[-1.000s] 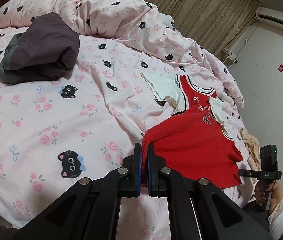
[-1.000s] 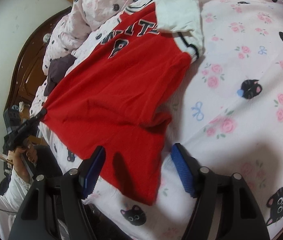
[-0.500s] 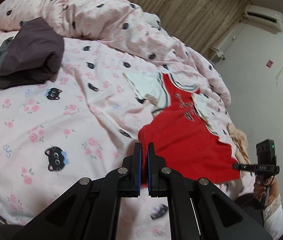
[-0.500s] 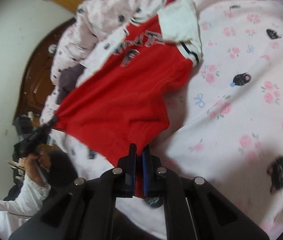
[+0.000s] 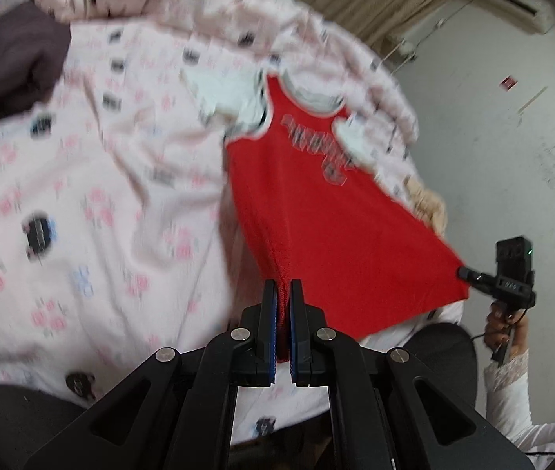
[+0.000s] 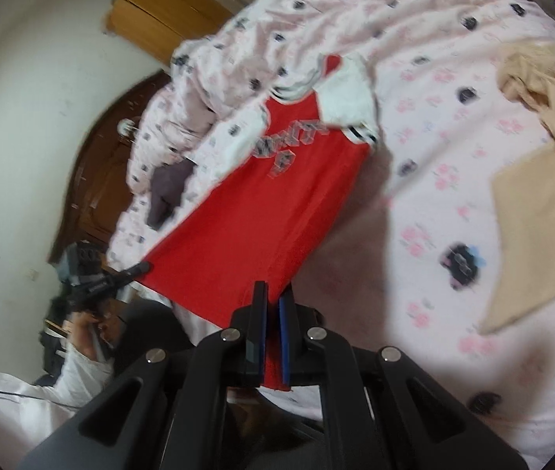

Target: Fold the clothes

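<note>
A: Where is the red jersey (image 5: 316, 203)?

B: It is stretched over the pink cat-print bed sheet (image 5: 93, 180), its white sleeves and lettered chest lying toward the rumpled duvet (image 6: 316, 11), its hem lifted off the sheet at both lower corners.

A: Who holds those corners?

B: The left gripper (image 5: 283, 293) is clamped tight on one hem corner; red cloth bunches between its blue pads. The right gripper (image 6: 271, 305) is closed on the other corner, and red fabric shows between its pads too. From the left wrist view the right gripper's tip pinches the far corner, with a hand (image 5: 503, 323) in a white lace sleeve behind it.

A: What else lies on the bed?

B: A dark grey folded garment (image 5: 19, 62) rests near the duvet, well apart from the jersey. A beige garment (image 6: 544, 180) lies spread on the sheet at the right of the right wrist view. Both views are blurred.
</note>
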### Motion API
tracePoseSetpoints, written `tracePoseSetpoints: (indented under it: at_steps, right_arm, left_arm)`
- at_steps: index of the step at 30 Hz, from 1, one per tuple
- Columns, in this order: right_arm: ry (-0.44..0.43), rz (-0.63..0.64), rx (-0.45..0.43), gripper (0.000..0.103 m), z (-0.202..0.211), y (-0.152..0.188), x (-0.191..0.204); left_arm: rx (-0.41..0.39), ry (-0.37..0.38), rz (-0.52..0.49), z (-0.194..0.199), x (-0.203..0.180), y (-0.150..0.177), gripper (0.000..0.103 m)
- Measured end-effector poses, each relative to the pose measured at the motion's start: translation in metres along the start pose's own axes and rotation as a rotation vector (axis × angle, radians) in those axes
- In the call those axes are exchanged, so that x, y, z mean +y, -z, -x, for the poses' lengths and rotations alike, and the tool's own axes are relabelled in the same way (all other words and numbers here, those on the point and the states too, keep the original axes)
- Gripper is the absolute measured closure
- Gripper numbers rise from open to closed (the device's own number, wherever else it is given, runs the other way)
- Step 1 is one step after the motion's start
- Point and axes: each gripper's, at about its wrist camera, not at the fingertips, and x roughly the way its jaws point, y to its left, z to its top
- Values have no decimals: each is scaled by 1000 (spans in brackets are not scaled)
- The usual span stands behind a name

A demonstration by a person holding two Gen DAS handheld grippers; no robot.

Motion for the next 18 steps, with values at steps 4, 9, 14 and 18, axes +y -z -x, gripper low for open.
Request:
tracePoseSetpoints:
  at_steps: [4,9,14,18]
  right_arm:
    - [88,-29,71,97,-16,14,-13]
    - [194,-58,155,97,-35,26,-27]
    - [328,-15,231,97,-52,27,-22]
    - [442,35,303,96,-67,31,-18]
  left_arm:
    - [84,-59,23,-21,11,17,99]
    - [135,-110,43,-38,19,26,99]
    - [153,-144,39,-45,18,26,98]
    - [167,-157,44,-47,19,27,98]
